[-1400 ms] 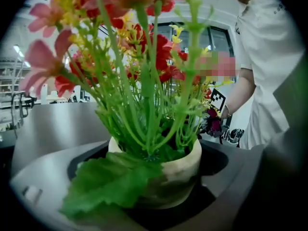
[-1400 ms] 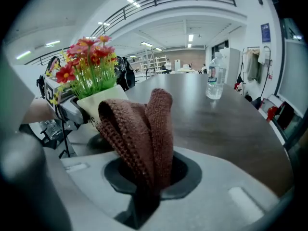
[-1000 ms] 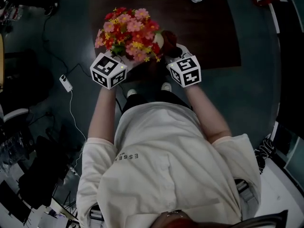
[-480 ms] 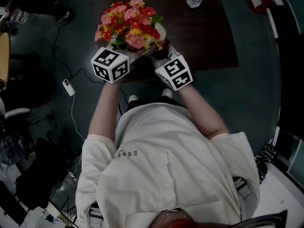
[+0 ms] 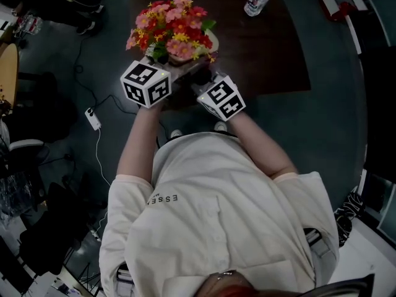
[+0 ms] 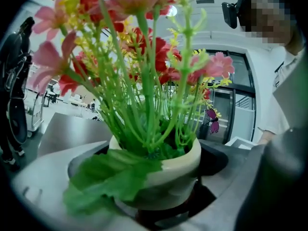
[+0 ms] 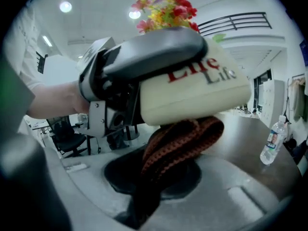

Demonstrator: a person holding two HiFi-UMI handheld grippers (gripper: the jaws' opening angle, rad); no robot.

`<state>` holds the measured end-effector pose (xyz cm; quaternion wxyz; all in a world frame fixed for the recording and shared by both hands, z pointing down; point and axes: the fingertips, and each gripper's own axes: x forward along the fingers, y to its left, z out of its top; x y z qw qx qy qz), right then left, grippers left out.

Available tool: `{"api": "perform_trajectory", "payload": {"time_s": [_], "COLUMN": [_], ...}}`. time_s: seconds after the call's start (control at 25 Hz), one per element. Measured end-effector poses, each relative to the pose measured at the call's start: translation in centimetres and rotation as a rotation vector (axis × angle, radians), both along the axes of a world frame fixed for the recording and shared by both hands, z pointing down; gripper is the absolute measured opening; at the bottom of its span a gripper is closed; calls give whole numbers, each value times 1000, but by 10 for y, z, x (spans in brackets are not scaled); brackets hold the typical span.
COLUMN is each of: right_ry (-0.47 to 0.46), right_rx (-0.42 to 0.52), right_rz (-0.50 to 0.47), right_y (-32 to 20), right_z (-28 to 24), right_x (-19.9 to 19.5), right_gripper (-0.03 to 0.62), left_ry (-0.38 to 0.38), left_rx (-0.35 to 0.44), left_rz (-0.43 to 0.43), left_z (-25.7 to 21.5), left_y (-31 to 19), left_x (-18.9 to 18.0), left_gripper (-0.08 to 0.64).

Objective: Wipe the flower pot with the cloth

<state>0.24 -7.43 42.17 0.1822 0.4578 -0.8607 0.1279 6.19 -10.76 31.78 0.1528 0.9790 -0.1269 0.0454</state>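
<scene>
A cream flower pot [image 7: 192, 95] with red print holds pink, red and yellow flowers [image 5: 173, 23]. My left gripper [image 6: 154, 201] is shut on the pot [image 6: 178, 170] and holds it tilted above the dark table [image 5: 266, 48]. One grey jaw of the left gripper [image 7: 144, 57] lies across the pot's side. A dark red knitted cloth [image 7: 183, 138] is bunched against the pot's lower side, with my right gripper [image 7: 159, 177] shut on it. In the head view the right gripper [image 5: 201, 76] sits close beside the pot's rim [image 5: 212, 41], and the flowers hide the left jaws.
A clear water bottle [image 5: 257, 0] lies on the far part of the table, right of the pot, and shows again [image 7: 272, 141] at the right. A white adapter with its cable [image 5: 93, 117] lies on the floor at the left. Office chairs stand beyond.
My right gripper has moved left with the cloth, from beside the pot's right side to under it. The left gripper still holds the pot, shifted a little up the view.
</scene>
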Motion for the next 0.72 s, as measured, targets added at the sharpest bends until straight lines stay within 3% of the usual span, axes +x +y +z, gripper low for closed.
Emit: {"api": "perform_trajectory", "payload": {"time_s": [0.16, 0.32, 0.52, 0.72], "right_ry": [-27, -40, -64, -75], "right_rx": [-31, 40, 215, 243], "right_rz": [146, 266, 175, 45], "right_y": [-12, -31, -46, -51], "right_z": [8, -11, -60, -68], "right_x": [40, 80, 65, 26], "right_gripper": [46, 46, 46, 46], "left_ry": [11, 44, 123, 159], "left_rx": [-7, -45, -100, -85], "left_rz": [29, 53, 69, 68], "left_z": [-6, -10, -22, -37], "left_y": [4, 3, 0, -8], "left_x": [-7, -18, -30, -33], "left_gripper": [538, 538, 538, 538]}}
